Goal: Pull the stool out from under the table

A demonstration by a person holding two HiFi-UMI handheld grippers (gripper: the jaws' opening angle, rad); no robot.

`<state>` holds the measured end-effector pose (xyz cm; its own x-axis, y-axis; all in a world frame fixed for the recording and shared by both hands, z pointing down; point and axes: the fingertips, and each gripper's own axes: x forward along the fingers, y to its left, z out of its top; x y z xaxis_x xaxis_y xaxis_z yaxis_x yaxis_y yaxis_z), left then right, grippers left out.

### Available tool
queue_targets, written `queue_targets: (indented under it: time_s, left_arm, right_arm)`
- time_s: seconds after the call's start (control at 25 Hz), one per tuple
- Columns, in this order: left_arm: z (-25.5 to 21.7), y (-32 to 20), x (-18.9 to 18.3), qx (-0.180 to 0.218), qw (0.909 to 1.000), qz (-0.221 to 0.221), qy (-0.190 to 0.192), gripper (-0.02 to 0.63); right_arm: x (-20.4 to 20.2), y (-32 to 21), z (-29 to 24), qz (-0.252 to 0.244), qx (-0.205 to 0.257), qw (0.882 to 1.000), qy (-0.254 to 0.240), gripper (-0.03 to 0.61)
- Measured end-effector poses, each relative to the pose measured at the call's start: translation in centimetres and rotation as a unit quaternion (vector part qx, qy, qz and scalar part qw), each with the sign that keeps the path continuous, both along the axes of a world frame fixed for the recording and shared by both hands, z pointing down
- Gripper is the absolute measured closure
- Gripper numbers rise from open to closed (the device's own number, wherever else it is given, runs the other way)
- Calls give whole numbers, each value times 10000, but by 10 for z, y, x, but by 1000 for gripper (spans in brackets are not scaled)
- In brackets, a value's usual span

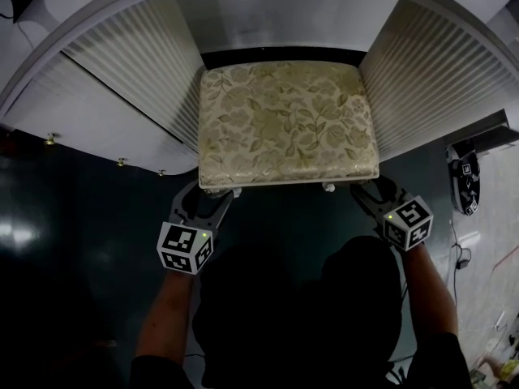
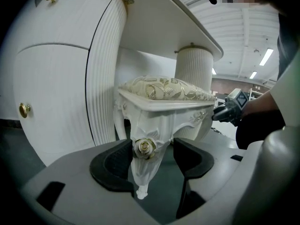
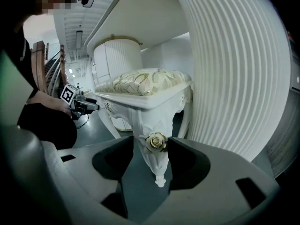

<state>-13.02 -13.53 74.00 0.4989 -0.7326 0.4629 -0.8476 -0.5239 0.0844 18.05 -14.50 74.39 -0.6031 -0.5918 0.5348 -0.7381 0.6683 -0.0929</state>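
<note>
- Your left gripper (image 1: pixel 212 197) is partly closed, its pads bearing on the carved knee of the stool's left front leg (image 2: pixel 146 165).
- Your right gripper (image 1: pixel 369 191) clasps the right front leg (image 3: pixel 157 161) likewise; holding both corners should keep the pull straight.
- The stool (image 1: pixel 288 120) stands between the worktop's (image 1: pixel 105 71) fluted pedestals, not yet drawn clear.

i see the stool (image 1: pixel 288 120) upright on carved white legs, cream floral cushion on top, rear edge apparently just under the white table (image 1: pixel 284 10).
</note>
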Motion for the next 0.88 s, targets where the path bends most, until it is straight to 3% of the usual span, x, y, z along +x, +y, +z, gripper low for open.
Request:
queue_targets:
  time_s: [0.08, 0.28, 0.56, 0.88]
  left_arm:
    - [0, -2, -3, 6, 10000, -26, -42, 353]
    - [0, 2, 2, 30, 9999, 54, -133, 347]
    - [0, 3, -2, 31, 9999, 150, -36, 365]
    - [1, 0, -2, -166, 9998, 121, -29, 365]
  right_arm:
    - [0, 1, 1, -97, -26, 9999, 90, 371]
    - [5, 0, 1, -250, -43, 9997, 17, 390]
    - [4, -4, -1, 3, 135, 9998, -116, 390]
    - [6, -2, -1, -318, -192, 9993, -87, 390]
